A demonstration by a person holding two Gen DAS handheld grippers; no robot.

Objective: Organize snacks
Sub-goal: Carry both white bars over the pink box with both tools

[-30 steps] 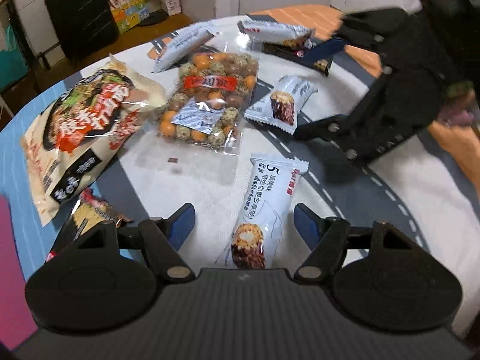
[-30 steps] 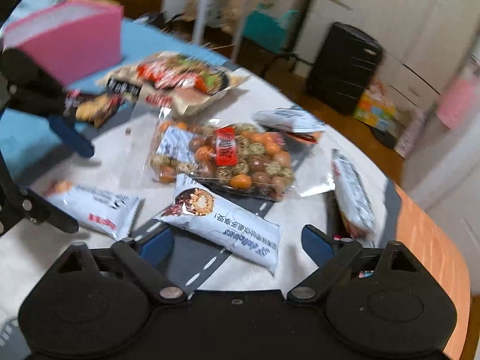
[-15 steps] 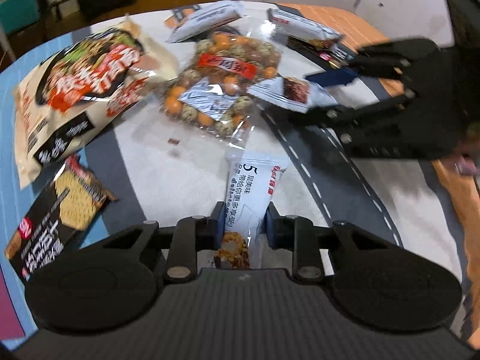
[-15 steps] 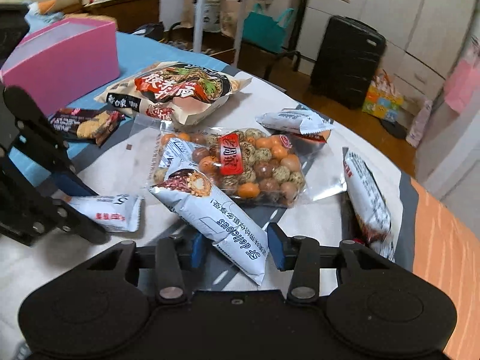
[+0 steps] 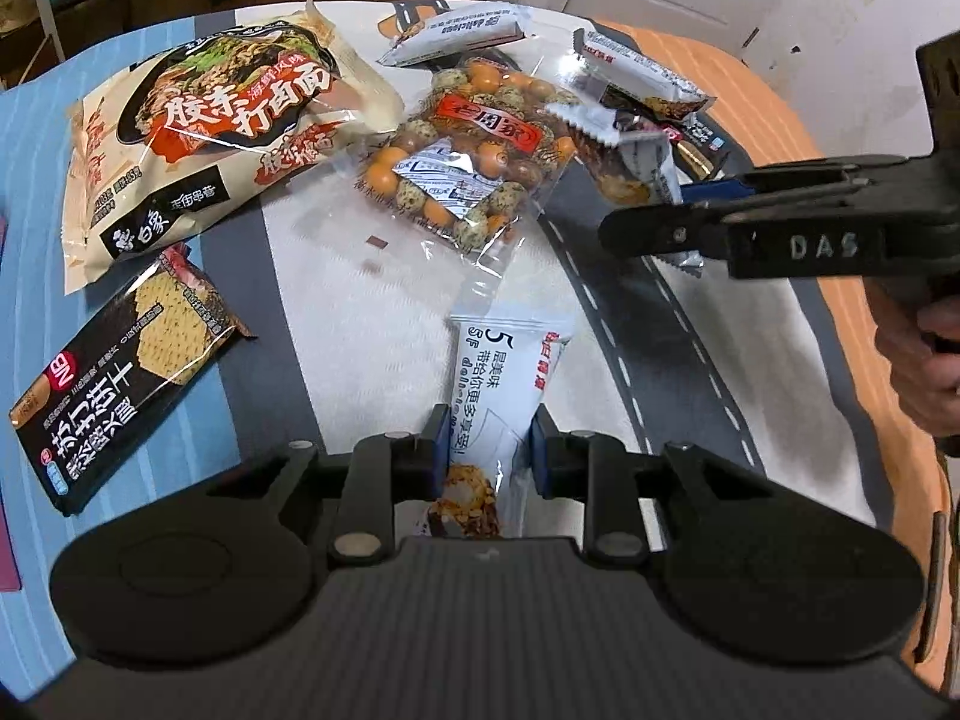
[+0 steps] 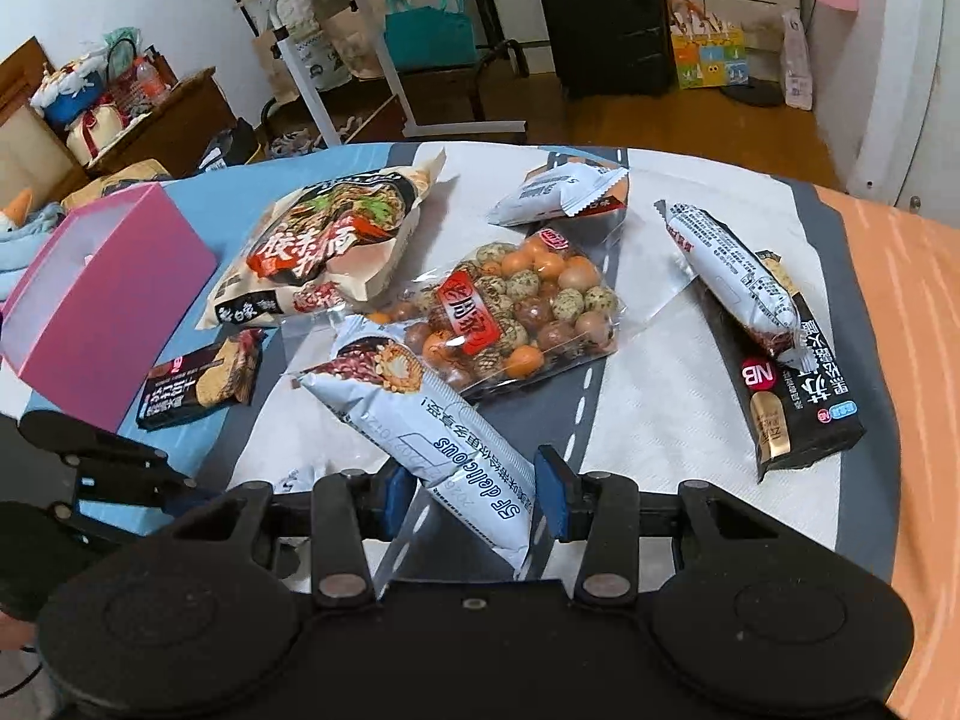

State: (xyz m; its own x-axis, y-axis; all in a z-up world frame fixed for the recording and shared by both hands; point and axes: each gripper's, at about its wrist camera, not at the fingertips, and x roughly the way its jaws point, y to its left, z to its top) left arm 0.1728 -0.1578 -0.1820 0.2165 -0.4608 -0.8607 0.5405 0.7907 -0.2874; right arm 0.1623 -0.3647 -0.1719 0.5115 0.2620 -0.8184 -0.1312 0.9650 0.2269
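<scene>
While each hand's fingers clench a white bar, most snacks lie loose on the bench (image 6: 690,420). The left gripper (image 5: 489,444) pinches its bar (image 5: 510,378) near the printed end, just below the nut bag (image 5: 474,150); the right gripper (image 6: 474,489) grips a second bar (image 6: 432,426) that sticks up over the nut bag (image 6: 522,312). The noodle bag (image 6: 330,246) lies left of the nuts, the pink box (image 6: 102,294) further left. Both wrappers are slick and puffy, so I judge either bar could slide out if swung. The two grippers are close together, and a knock could drop one short of the box.
</scene>
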